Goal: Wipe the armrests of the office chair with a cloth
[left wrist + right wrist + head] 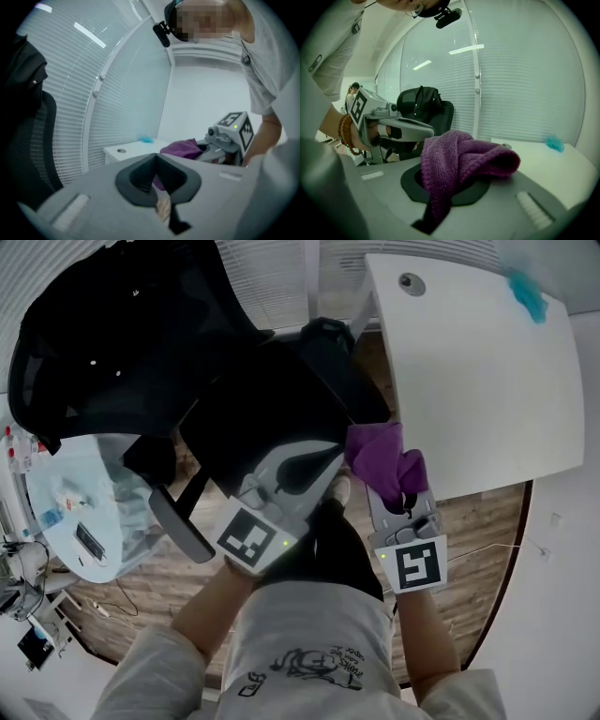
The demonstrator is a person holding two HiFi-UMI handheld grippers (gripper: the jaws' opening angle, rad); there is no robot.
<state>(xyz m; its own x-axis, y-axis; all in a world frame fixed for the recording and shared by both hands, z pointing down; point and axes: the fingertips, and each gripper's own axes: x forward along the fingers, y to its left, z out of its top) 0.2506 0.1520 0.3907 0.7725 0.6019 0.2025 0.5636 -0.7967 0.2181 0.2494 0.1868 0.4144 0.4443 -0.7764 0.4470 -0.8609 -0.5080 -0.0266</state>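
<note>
The black office chair (122,343) stands at the upper left of the head view, its seat (267,404) just beyond my hands. One armrest (180,524) juts out left of my left gripper. A purple knitted cloth (384,457) bunches out of my right gripper (398,493), which is shut on it beside the seat's right edge. In the right gripper view the cloth (459,159) drapes over the jaws of the right gripper (450,187). My left gripper (328,462) hovers over the seat front, shut with nothing in it; its jaws meet in the left gripper view (157,161).
A white desk (469,381) fills the upper right, with a small blue object (528,294) near its far corner. A pale blue round table (84,512) with small items stands at the left. White blinds (525,70) run behind chair and desk. The floor is wood.
</note>
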